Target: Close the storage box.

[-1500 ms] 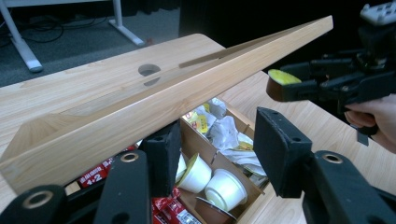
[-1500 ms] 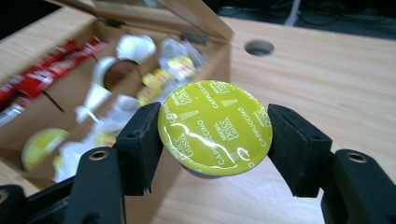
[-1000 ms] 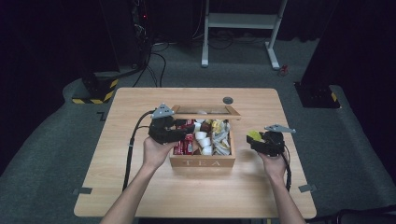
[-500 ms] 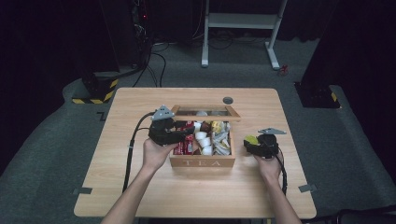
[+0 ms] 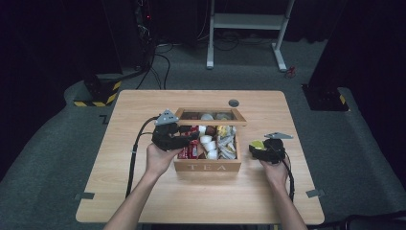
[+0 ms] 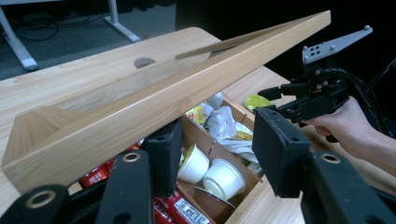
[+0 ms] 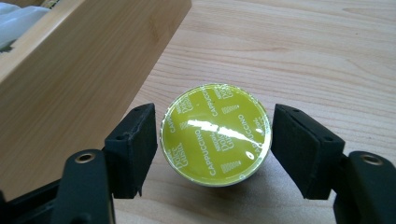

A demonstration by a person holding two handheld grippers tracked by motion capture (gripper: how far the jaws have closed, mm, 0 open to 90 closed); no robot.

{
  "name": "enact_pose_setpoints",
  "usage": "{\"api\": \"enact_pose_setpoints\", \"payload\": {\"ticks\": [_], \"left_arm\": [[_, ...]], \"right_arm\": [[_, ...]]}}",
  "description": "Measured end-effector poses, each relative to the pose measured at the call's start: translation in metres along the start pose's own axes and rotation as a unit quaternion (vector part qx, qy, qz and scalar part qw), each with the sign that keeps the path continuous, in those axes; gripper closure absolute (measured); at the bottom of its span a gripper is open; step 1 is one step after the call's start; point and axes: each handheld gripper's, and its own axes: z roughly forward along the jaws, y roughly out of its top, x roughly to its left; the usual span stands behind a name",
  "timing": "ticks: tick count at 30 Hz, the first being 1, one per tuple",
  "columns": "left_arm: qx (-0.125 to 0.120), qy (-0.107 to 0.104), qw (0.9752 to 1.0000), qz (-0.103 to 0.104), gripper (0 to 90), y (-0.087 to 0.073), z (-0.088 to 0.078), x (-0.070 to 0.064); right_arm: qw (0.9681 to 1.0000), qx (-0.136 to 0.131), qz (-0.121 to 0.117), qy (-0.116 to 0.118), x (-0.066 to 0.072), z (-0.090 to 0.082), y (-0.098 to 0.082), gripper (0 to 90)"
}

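With the green capsule (image 7: 215, 134) already standing on the table (image 5: 201, 201) beside the tea box (image 5: 208, 166), the right gripper (image 7: 214, 140) is just letting go — jaws spreading clear of it — while the left gripper (image 6: 215, 154), jaws parted, is propping the lid (image 6: 154, 93) up.

Wooden table (image 5: 143, 191) carries tea box (image 5: 208, 166) and yellow capsule (image 7: 215, 133)

The capsule (image 7: 215, 134) has a glossy yellow-green foil lid printed with small white lettering in repeating rows. The right tongs (image 7: 215, 149) beside it are matte black, as are the left tongs (image 6: 219, 158). The tea box (image 5: 207, 165) is pale honey wood with pale letters on its front wall; inside it are white cups (image 6: 210, 170), red printed sachets (image 6: 180, 212) and yellow-and-white packets (image 6: 198, 113). The surface (image 5: 143, 105) is light wood grain with a dark grey round spot (image 5: 233, 103) at its 12 o'clock edge.
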Motion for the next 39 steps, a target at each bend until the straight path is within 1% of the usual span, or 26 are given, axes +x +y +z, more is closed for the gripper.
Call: {"api": "enact_pose_setpoints", "payload": {"ticks": [1,2,4,5,6,8,9,10,11,12,13,15,17,18,19,20,23,26,28,31,35,37,39], "left_arm": [[0.001,0.000,1.0000,0.000,52.6,0.000,0.000,0.000],[0.001,0.002,1.0000,0.004,52.7,-0.001,0.000,0.000],[0.001,0.004,1.0000,0.003,52.7,-0.001,0.000,-0.001],[0.001,0.004,1.0000,0.003,52.7,-0.001,0.000,-0.001],[0.000,0.003,1.0000,-0.001,53.2,-0.002,0.000,-0.001],[0.002,0.001,1.0000,-0.004,53.4,-0.003,0.000,-0.001],[0.004,0.002,1.0000,-0.003,53.4,-0.003,0.000,-0.001],[0.004,0.002,1.0000,-0.003,53.3,-0.003,0.000,-0.001],[0.000,0.003,1.0000,-0.003,53.3,-0.004,-0.001,0.000],[-0.005,0.005,1.0000,-0.005,54.3,-0.006,-0.001,0.000],[-0.007,0.006,0.9999,-0.004,54.4,-0.006,0.000,0.000],[-0.007,0.005,0.9999,-0.006,53.8,-0.006,-0.001,-0.001],[-0.005,0.001,1.0000,-0.005,53.8,-0.006,-0.001,0.000],[-0.004,0.002,1.0000,-0.004,53.9,-0.006,-0.001,0.000],[-0.004,0.002,1.0000,-0.004,53.9,-0.006,-0.001,0.000],[-0.003,0.003,1.0000,-0.002,53.9,-0.007,-0.001,0.000],[-0.005,0.008,1.0000,-0.001,54.1,-0.007,0.000,-0.001],[-0.005,0.008,1.0000,-0.003,54.0,-0.007,0.000,-0.001],[-0.005,0.008,1.0000,-0.003,54.0,-0.007,0.000,-0.001],[-0.003,0.006,1.0000,-0.003,54.0,-0.007,0.000,-0.001],[-0.002,0.007,1.0000,-0.002,53.9,-0.008,0.000,-0.001],[0.000,0.006,1.0000,-0.002,53.8,-0.009,0.000,-0.002],[0.001,0.006,1.0000,-0.003,53.6,-0.009,0.000,-0.002]], "right_arm": [[1.0000,0.001,0.001,-0.001,0.000,-0.001,0.000,30.8],[1.0000,-0.003,0.001,0.002,-0.001,-0.004,-0.002,30.6],[1.0000,-0.006,0.001,0.003,-0.001,-0.005,-0.002,30.6],[0.9999,-0.009,0.004,0.004,-0.001,-0.007,-0.004,30.6],[0.9998,-0.014,0.012,0.012,-0.004,-0.011,-0.008,31.6],[0.9996,-0.017,0.018,0.011,-0.006,-0.014,-0.010,32.2],[0.9993,-0.022,0.028,0.015,-0.009,-0.017,-0.012,32.5],[0.9993,-0.022,0.028,0.015,-0.009,-0.017,-0.012,32.5],[0.9990,-0.026,0.033,0.019,-0.010,-0.019,-0.013,32.7],[0.9990,-0.029,0.027,0.019,-0.011,-0.023,-0.015,33.1],[0.9990,-0.029,0.028,0.020,-0.011,-0.025,-0.017,33.4],[0.9989,-0.036,0.022,0.019,-0.011,-0.029,-0.021,35.9],[0.9985,-0.044,0.024,0.022,-0.011,-0.034,-0.026,39.7],[0.9985,-0.047,0.019,0.021,-0.011,-0.036,-0.028,40.5],[0.9985,-0.047,0.019,0.021,-0.011,-0.036,-0.028,40.5],[0.9985,-0.049,0.017,0.018,-0.010,-0.039,-0.034,42.4],[0.9985,-0.049,0.015,0.017,-0.009,-0.043,-0.040,43.0],[0.9988,-0.043,0.016,0.015,-0.009,-0.045,-0.044,43.0],[0.9988,-0.044,0.015,0.014,-0.010,-0.045,-0.045,43.0],[0.9992,-0.035,0.020,0.009,-0.010,-0.045,-0.050,43.2],[0.9992,-0.031,0.025,0.003,-0.011,-0.044,-0.053,43.5],[0.9996,-0.024,0.017,-0.006,-0.011,-0.043,-0.054,43.4],[0.9995,-0.022,0.019,-0.007,-0.010,-0.043,-0.055,43.4]]}}
